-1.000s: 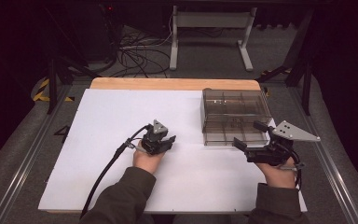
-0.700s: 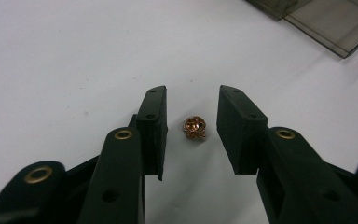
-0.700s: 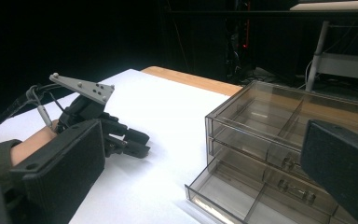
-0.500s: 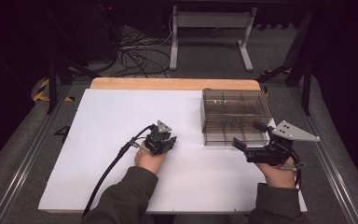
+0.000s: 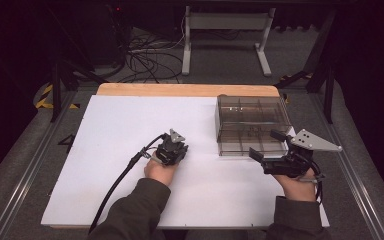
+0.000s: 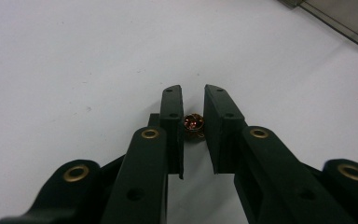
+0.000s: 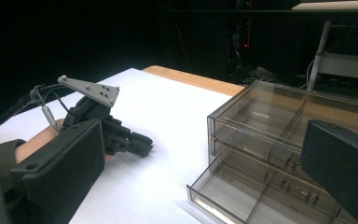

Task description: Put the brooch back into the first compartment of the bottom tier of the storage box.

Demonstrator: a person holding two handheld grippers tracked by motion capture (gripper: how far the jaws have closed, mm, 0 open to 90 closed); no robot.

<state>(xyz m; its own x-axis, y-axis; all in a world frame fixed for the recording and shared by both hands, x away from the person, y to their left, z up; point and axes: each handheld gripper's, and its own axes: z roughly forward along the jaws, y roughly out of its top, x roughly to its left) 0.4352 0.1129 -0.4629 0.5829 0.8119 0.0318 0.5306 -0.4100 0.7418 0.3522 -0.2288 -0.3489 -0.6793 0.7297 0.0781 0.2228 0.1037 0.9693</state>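
White table: one bead, two claws.

The left gripper has matt black plastic jaws with brass-coloured rivets, and between them sits a small bead — glossy, reddish stone in a gold-coloured metal setting. The desk carries a smooth, matt white sheet, with bare pale wood along its far edge. The drawer box is smoky, see-through plastic — glossy and smooth. The right gripper bears a dull grey metal plate.
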